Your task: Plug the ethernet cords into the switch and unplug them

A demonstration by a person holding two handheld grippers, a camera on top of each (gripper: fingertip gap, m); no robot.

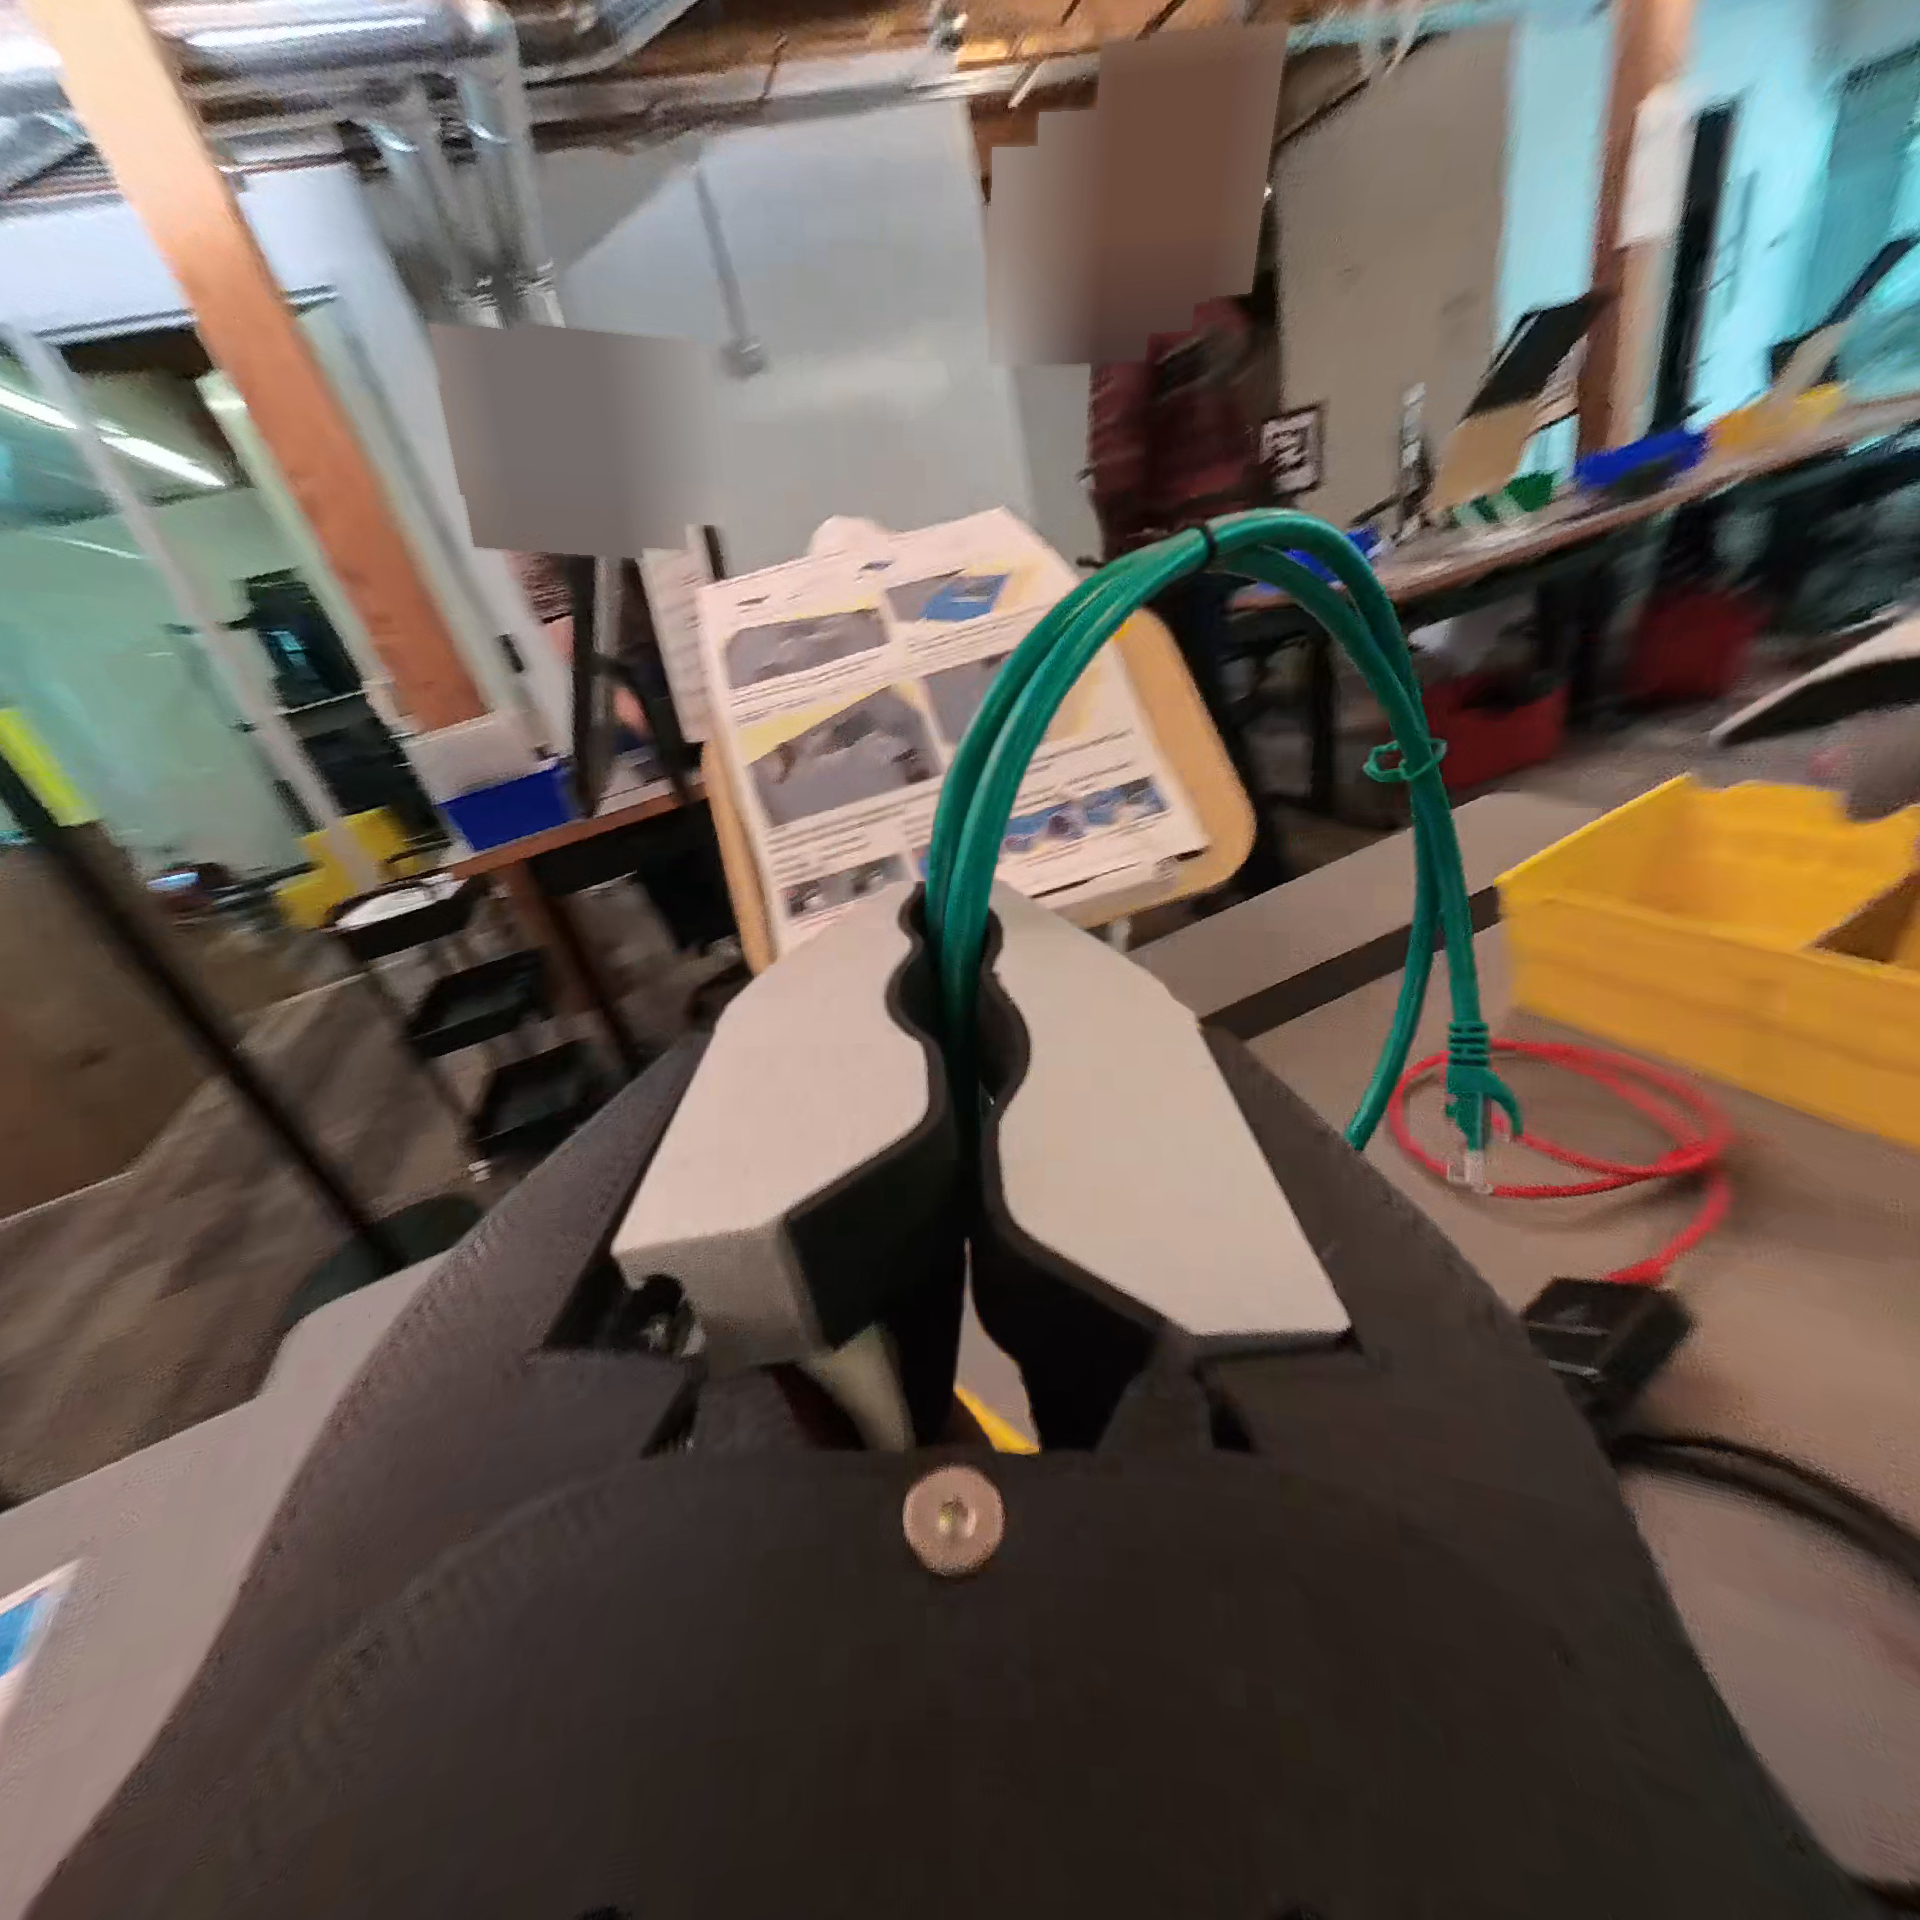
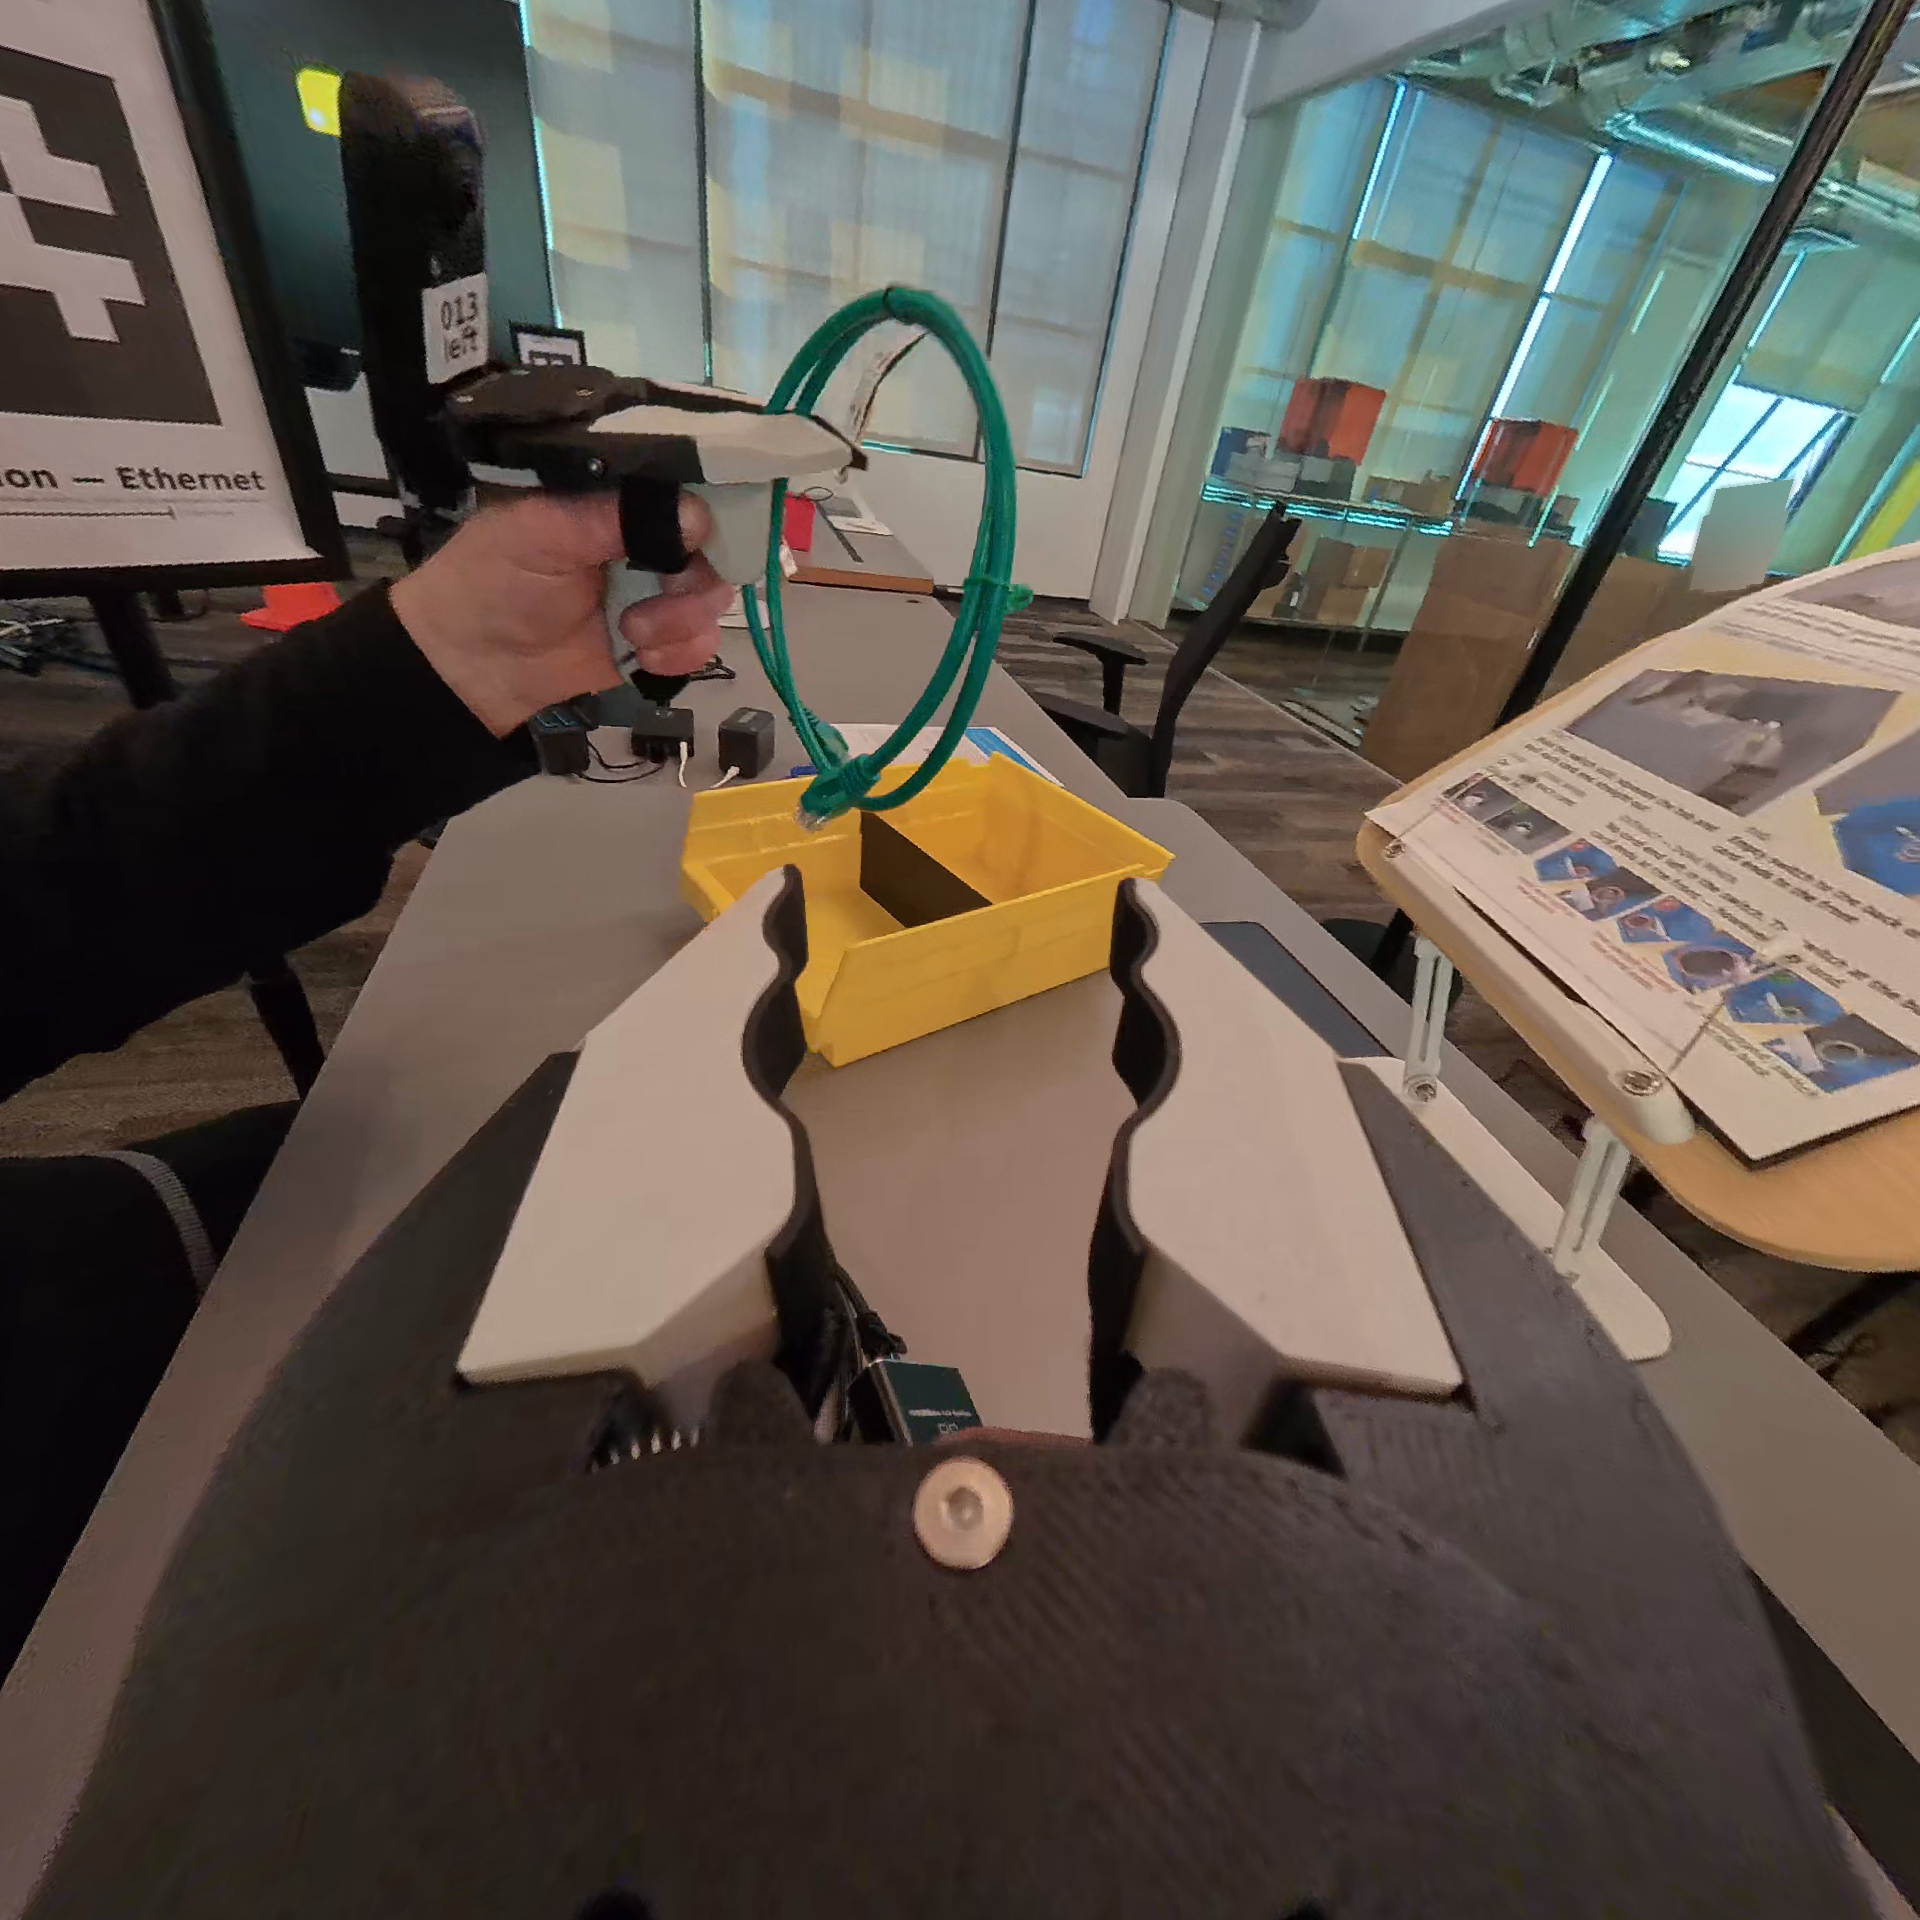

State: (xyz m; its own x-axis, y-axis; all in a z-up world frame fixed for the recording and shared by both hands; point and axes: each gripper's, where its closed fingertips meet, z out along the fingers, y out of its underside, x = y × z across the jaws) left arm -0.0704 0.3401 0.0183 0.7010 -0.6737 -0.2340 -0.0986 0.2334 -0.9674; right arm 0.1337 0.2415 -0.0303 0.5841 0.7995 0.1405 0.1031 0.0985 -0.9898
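Bare table (image 2: pixel 935 1174) lies open before the yellow bin (image 2: pixel 935 935); the tilted instruction board (image 2: pixel 1683 904) seemingly crowds the right side

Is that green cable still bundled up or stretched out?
Bundled. The green cable hangs as a tied coil from the shut left gripper.

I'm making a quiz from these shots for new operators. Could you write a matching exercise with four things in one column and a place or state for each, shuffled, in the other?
Things:
1. green cable
2. red cable
3. yellow bin
4. right gripper

States or places:
A. lying coiled on the table
B. open, holding nothing
C. standing on the table, a dark divider inside
D. hanging in a tied loop, pinched in the left gripper

Pairs: 1-D, 2-A, 3-C, 4-B
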